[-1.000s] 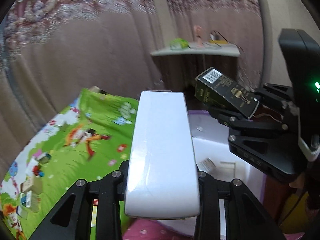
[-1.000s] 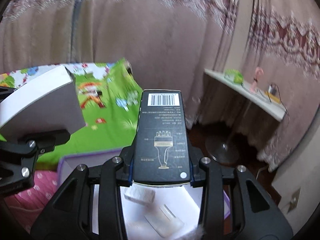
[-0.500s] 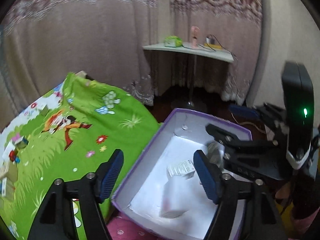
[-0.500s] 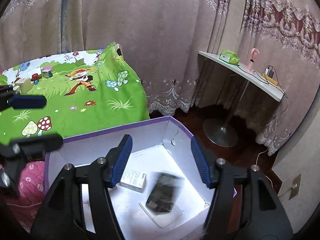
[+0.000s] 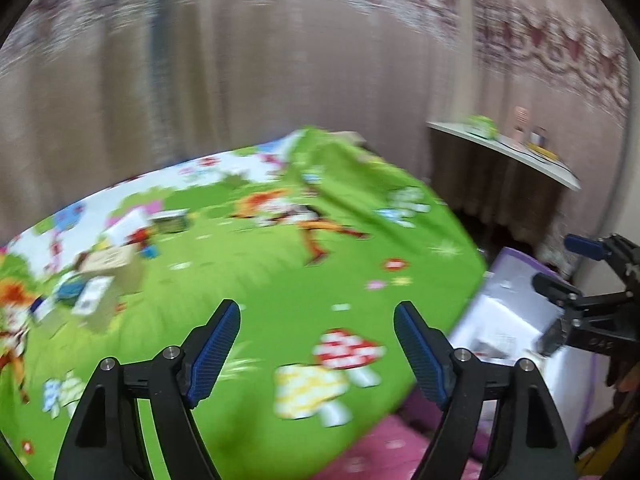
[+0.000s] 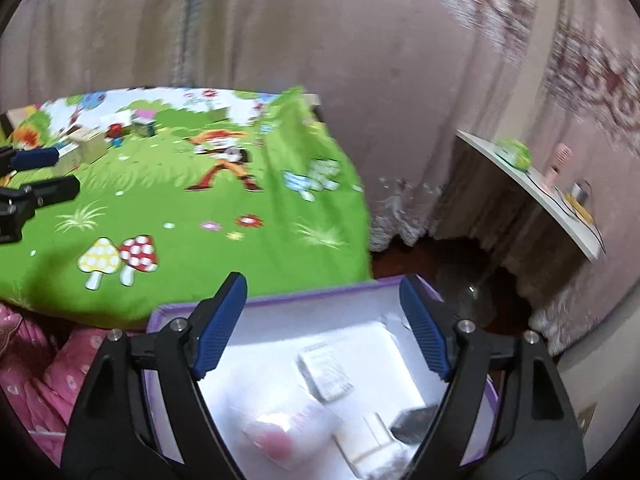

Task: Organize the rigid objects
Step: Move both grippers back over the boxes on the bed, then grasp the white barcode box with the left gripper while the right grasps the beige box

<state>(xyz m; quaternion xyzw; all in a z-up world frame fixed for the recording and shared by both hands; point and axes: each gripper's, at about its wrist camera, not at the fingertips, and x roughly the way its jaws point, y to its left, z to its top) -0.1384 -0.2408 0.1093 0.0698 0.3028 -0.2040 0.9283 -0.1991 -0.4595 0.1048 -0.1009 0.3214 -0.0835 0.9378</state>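
Compared with the frame one second earlier, both grippers no longer carry a load: the white box held by the left unit and the dark box held by the right unit have left the jaws. The left wrist view has also swung from the storage box toward the bed; the frame is motion-blurred.

Left side: several small boxes (image 5: pixel 105 258) lie in a loose group on the green cartoon bedspread (image 5: pixel 280 280), well apart from the storage box.

Centre: the left gripper (image 5: pixel 318 346) has its jaws spread wide, with nothing between the blue pads (image 5: pixel 214 350) and no contact with any object. It hovers above the bedspread.

Right side: the purple-edged storage box (image 6: pixel 276 296) sits just beside the bed edge. The right gripper (image 6: pixel 322 322) is above it, jaws fully apart and empty. Inside the storage box lie a white box with printed text (image 6: pixel 326 368), a dark box (image 6: pixel 414 424) at the right, and a white box (image 6: pixel 368 442) beside it. A white shelf (image 6: pixel 532 190) stands at the far right.
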